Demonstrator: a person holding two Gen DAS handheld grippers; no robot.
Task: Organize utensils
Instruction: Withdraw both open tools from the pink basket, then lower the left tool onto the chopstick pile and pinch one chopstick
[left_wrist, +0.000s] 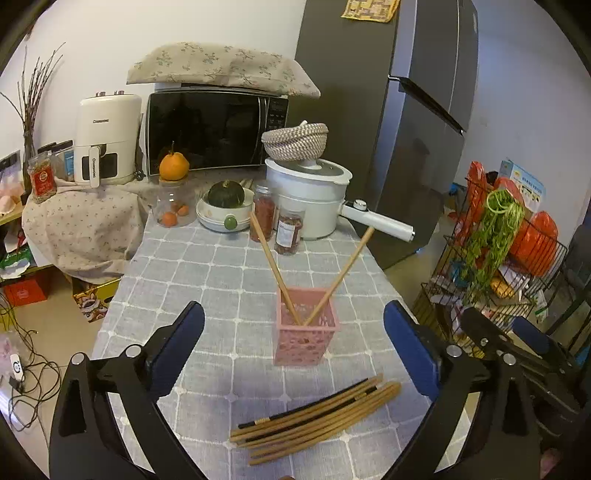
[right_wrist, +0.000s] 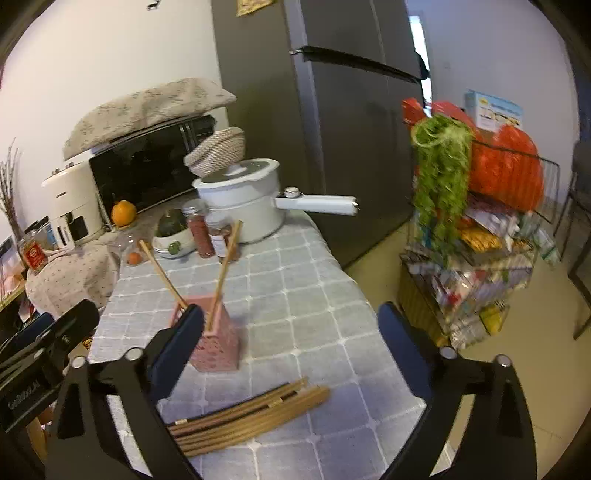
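Both wrist views look down-forward, close over table (left_wrist: 207, 258); share pink holder (left_wrist: 306, 332), chopsticks (left_wrist: 314, 417).

A square pink plastic holder with latticed walls (left_wrist: 307, 328) (right_wrist: 216, 341) stood upright on the grey checked cloth of the bench (left_wrist: 207, 266) (right_wrist: 314, 302), and two light wooden chopsticks (left_wrist: 271, 260) (right_wrist: 229, 266) leaned out of it to opposite sides, crossing low inside so that they formed a V. Nearer the cameras, a loose bundle of wooden chopsticks (left_wrist: 317, 417) (right_wrist: 251, 417), some pale and some dark, lay flat on the cloth, roughly parallel, just in front of the holder and apart from it.
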